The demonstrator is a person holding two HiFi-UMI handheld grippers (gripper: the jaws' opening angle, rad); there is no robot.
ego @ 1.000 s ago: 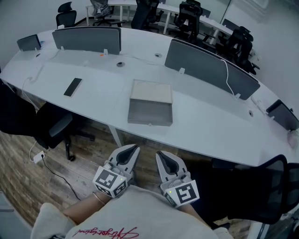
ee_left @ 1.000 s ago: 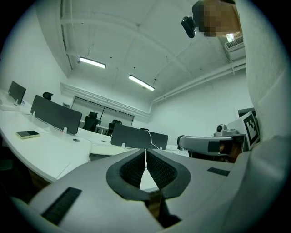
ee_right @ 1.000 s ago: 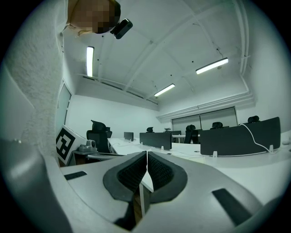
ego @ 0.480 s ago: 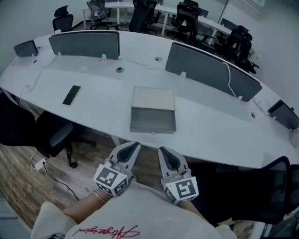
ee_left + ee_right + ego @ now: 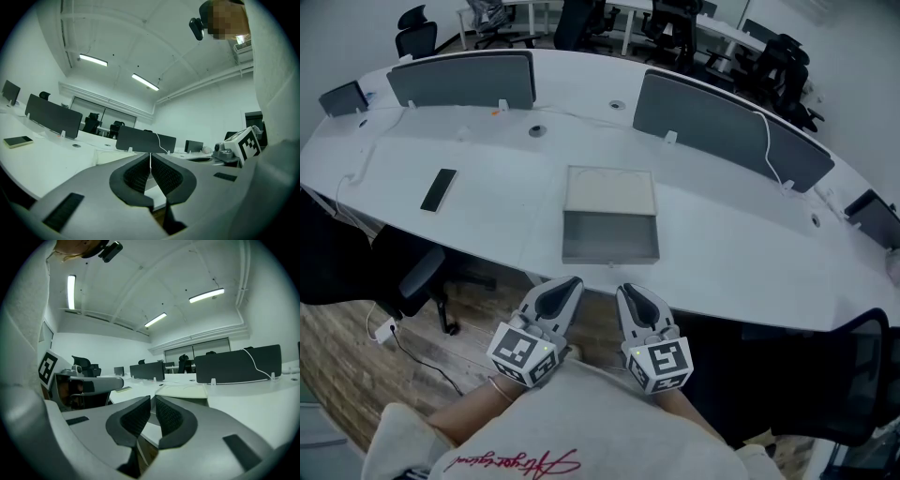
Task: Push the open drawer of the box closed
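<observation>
A flat grey box [image 5: 609,190] with a beige top lies mid-table. Its open drawer [image 5: 610,237] sticks out toward me, empty, its front near the table edge. Both grippers hover close to my body, below and in front of the table edge, apart from the box. The left gripper [image 5: 570,284] is shut on nothing and so is the right gripper [image 5: 624,291]. In the left gripper view the jaws [image 5: 150,157] meet at the tips, with the box [image 5: 110,156] beyond. The right gripper view shows its jaws [image 5: 153,400] together, pointing at the box [image 5: 183,391].
The curved white table [image 5: 487,216] carries a dark phone [image 5: 439,189] at the left and grey divider screens [image 5: 461,79] [image 5: 727,127] at the back. A black chair [image 5: 412,272] stands under the left side, and another chair [image 5: 839,375] at the right. Wooden floor lies below.
The head view has drifted slightly, so the box sits a little nearer. Both grippers have edged up toward the table edge and stay shut.
</observation>
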